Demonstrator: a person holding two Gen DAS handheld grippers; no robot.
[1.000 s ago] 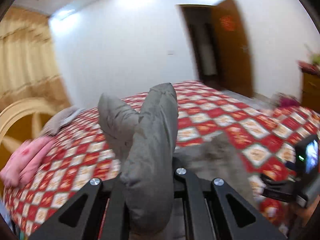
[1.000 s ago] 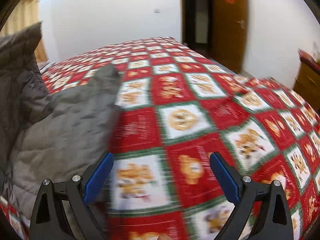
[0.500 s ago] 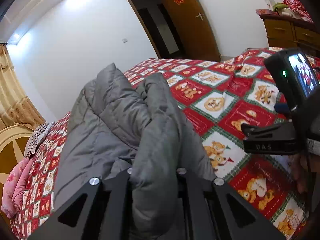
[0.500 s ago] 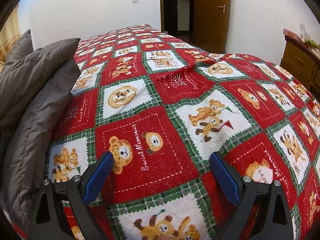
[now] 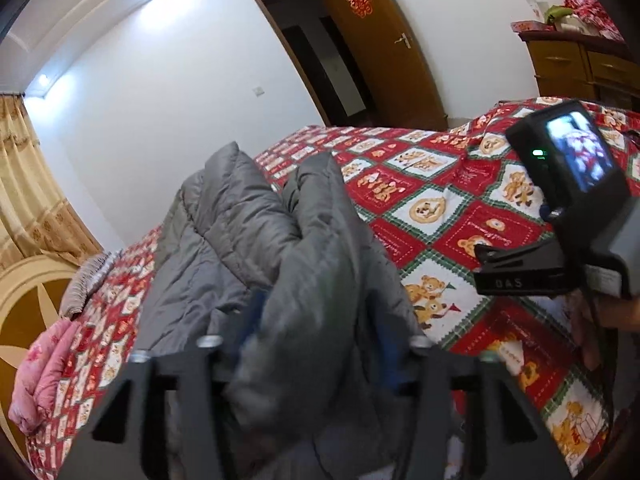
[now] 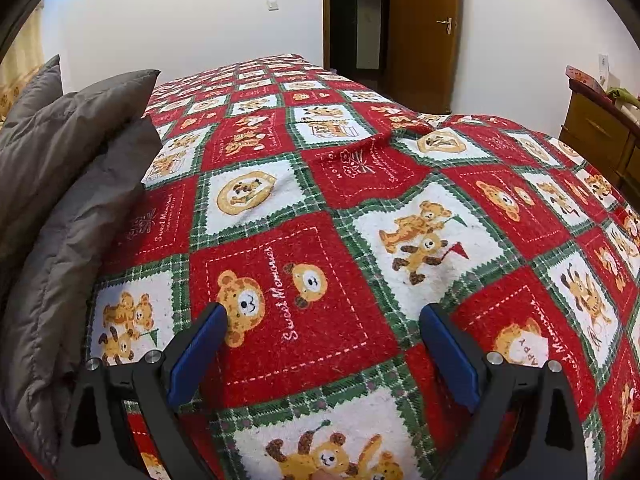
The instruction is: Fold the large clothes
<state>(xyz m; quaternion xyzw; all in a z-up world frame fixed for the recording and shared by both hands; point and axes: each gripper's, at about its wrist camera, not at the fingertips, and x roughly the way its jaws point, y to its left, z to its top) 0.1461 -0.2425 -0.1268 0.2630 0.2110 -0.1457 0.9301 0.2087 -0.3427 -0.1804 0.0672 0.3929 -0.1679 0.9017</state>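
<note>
Bunching up between the fingers of the left claw [image 5: 316, 320], a thick fold of the grey padded jacket [image 5: 240, 216] fills the lower centre of the left wrist view. The blurred blue pads stand on either side of the cloth, but whether they are pressing it or parted around it cannot be told from this view. The rest of the garment is heaped behind the fold toward the middle left of the frame and rests on the red bear-print quilt of the bed [image 5: 432, 216]. Carrying a doubled edge this way would, by the look of it, bring one part of the jacket over another to make the fold.

The right claw [image 6: 324, 354] stands wide apart and empty at the bottom of its own frame, low over a red quilt square, with the jacket well off at the left edge. Its camera housing shows at the right of the left wrist view. Held clear like this, it seems kept free to smooth or pin the garment once the fold is laid.

A pink bundle [image 5: 44, 372] lies at the lower left; a wooden door [image 6: 424, 32] stands open at upper centre.
</note>
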